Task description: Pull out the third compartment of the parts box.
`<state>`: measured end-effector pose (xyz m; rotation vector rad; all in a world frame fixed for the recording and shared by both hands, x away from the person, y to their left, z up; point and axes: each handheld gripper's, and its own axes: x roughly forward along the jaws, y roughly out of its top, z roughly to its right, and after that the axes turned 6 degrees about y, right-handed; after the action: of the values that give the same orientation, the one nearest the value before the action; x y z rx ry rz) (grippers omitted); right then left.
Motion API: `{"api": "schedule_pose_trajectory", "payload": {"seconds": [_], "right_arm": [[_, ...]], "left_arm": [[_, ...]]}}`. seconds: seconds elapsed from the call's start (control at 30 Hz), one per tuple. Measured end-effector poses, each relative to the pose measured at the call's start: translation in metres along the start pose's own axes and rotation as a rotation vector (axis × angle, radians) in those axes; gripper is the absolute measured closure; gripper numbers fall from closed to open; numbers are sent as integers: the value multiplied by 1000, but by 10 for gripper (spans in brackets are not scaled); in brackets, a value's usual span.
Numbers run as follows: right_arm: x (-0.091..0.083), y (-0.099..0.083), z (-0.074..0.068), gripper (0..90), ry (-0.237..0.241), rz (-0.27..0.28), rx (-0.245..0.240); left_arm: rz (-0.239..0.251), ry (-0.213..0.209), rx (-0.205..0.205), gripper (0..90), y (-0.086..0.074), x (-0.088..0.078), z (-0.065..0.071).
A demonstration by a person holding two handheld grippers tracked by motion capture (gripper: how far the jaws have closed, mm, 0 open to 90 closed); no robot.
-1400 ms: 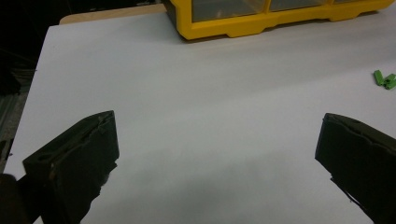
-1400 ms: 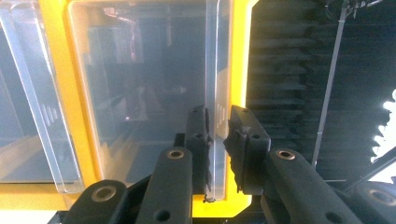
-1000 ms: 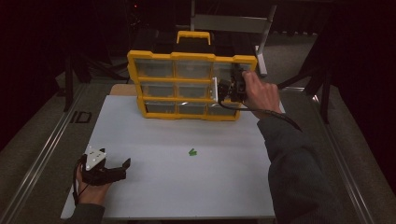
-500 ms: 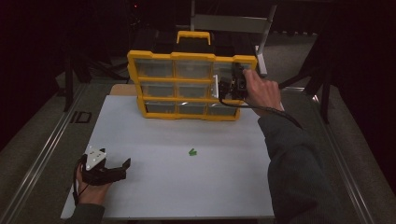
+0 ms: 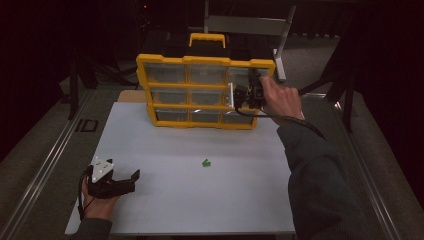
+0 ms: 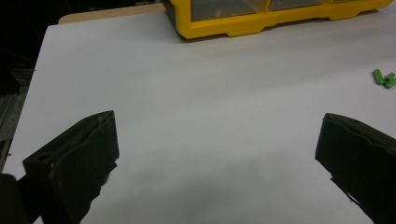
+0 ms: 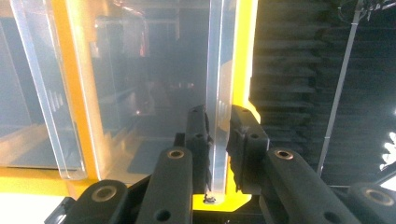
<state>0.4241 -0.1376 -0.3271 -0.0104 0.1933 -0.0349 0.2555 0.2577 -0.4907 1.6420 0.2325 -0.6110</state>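
While left claw [image 5: 131,178] rests open, right claw [image 7: 218,140] pinches organizer's clear drawer front [image 7: 218,84].

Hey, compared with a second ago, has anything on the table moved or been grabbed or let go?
Nothing visibly changed. The right gripper stays shut on a clear drawer front at the right side of the yellow organizer. The left gripper stays open, low over the white board, and the green piece lies where it did.
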Motion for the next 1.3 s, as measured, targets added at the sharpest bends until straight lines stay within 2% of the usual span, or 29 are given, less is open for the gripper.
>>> {"api": "schedule_pose_trajectory", "payload": {"seconds": [0.47,1.3], "right_arm": [[-13,-1,1,787,15,7,-14],[-41,-6,-7,787,1,33,-19]], "left_arm": [[0,0,-1,1,0,0,0],[0,0,0,1,0,0,0]]}}
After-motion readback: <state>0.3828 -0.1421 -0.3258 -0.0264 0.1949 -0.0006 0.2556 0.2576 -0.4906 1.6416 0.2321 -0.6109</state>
